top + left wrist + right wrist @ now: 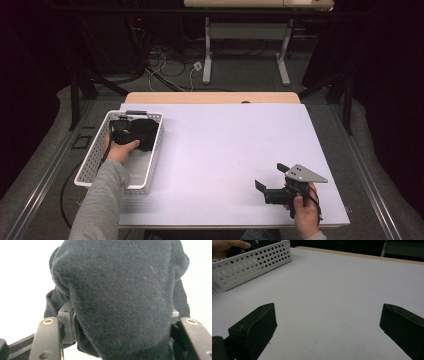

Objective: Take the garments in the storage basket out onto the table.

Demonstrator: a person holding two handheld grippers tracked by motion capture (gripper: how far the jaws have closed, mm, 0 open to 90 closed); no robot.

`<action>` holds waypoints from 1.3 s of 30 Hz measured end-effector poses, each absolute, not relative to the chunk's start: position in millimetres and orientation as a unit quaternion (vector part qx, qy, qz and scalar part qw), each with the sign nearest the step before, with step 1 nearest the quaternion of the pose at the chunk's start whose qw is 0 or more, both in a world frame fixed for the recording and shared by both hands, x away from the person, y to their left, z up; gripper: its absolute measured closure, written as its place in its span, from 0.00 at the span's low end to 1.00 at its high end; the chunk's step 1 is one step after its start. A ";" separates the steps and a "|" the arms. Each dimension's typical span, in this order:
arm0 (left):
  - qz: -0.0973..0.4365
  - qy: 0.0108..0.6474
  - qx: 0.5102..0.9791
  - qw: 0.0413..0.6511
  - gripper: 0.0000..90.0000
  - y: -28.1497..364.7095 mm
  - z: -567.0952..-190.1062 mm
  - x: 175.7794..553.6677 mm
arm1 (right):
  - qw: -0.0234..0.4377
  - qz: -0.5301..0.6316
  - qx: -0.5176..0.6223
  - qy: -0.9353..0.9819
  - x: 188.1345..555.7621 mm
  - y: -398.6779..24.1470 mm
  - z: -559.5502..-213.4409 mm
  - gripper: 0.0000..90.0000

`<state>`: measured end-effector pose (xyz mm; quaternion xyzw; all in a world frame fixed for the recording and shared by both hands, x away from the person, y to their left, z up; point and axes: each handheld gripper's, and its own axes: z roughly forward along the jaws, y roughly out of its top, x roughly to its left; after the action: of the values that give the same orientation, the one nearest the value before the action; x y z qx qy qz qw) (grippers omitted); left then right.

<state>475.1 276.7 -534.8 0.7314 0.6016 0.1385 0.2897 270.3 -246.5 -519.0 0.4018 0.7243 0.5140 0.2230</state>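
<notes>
A black cloth [146, 134] lies bunched at the far end of a white perforated basket [151, 167] on the left of the table. My left gripper [123, 132] reaches into the basket, held by a hand in a grey sleeve. In the left gripper view the dark cloth [120, 290] bulges up between the jaws, and my left gripper [122, 323] has its pads pressed into it from both sides. My right gripper [271, 176] rests near the table's front right, open, with bare table between its fingers. In its own view, my right gripper [328, 327] stands wide above the white surface.
The white tabletop [225, 150] stretches between the basket and the right hand. The basket's holed wall [254, 265] shows at the upper left of the right gripper view, with the other hand [227, 245] above it. Cables and table legs lie on the floor beyond.
</notes>
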 end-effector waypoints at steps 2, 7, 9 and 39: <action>0.140 0.600 0.733 0.289 0.44 276.7 -534.3 474.7 | 0.221 0.513 0.403 0.725 270.1 -246.7 -518.9 0.01; 0.142 0.600 0.734 0.285 0.47 276.1 -533.5 474.3 | 0.220 0.512 0.403 0.726 270.3 -246.8 -519.1 0.02; 0.143 0.602 0.732 0.286 0.47 275.4 -533.4 474.0 | 0.216 0.511 0.402 0.728 270.7 -246.7 -519.3 0.03; 0.155 0.607 0.726 0.285 0.54 275.9 -523.3 469.4 | 0.226 0.513 0.404 0.723 270.5 -247.9 -518.9 0.03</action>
<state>469.4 275.9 -523.3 0.7256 0.6069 0.1554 0.2845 270.5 -247.9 -518.9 0.4037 0.7230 0.5133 0.2255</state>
